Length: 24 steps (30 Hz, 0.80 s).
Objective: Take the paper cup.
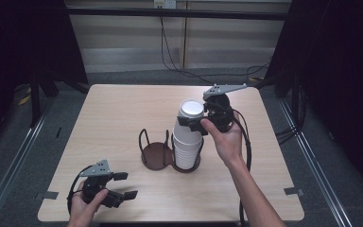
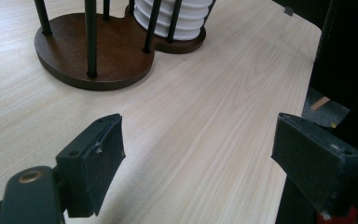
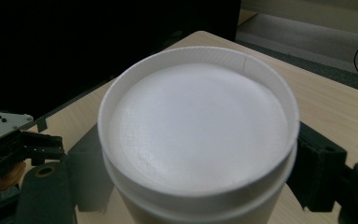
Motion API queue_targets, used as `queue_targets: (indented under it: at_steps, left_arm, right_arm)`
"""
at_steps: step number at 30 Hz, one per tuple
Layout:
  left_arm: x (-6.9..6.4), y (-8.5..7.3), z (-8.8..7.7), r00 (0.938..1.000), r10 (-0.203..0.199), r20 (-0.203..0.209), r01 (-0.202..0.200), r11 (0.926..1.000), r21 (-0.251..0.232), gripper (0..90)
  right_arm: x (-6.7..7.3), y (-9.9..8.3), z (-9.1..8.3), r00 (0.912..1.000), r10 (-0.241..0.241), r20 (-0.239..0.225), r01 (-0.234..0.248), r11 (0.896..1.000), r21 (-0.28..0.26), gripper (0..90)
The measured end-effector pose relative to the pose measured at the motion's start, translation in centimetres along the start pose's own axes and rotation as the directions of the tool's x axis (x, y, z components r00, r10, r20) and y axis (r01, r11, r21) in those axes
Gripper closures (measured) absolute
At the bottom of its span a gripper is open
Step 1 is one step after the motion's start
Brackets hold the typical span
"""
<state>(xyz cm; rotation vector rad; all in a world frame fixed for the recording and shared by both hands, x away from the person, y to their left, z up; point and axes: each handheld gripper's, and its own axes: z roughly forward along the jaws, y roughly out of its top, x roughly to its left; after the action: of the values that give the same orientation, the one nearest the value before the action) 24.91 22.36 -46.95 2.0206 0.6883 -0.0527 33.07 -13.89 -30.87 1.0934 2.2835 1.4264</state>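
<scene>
Up top, right tool [image 1: 199,122] clamps the upturned cup [image 1: 191,109] on the stack [image 1: 187,146]

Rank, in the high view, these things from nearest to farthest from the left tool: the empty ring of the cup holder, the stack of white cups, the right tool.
1. Empty ring: table centre.
2. Stack of white cups: just right of the ring.
3. Right tool: beyond, at the stack's top.

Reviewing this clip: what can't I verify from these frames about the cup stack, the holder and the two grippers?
- Cup count: in the high view the stacked white cups are too small to count; the left gripper view cuts them off at its top edge.
- Right gripper: in its own view the top cup covers the fingers, so pad contact is not visible.
- Holder: the stack hides its right ring.
- Left gripper: open, nothing between.
</scene>
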Motion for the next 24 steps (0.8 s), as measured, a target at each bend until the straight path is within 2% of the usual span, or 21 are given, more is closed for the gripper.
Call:
queue_targets:
  at_steps: [17, 24]
  left_arm:
    - [-0.1, 0.0, 0.2, 1.0, 0.003, 0.006, -0.003, 0.9999, 0.012, 16.6]
    - [-0.1, 0.0, 0.2, 1.0, 0.001, 0.005, -0.001, 0.9999, 0.013, 16.6]
  right_arm:
    - [-0.2, 0.4, -0.8, 0.9998, 0.009, -0.018, -0.009, 1.0, -0.018, 22.5]
    - [-0.1, 0.9, -1.7, 0.9995, 0.001, -0.032, -0.003, 0.999, -0.05, 22.7]
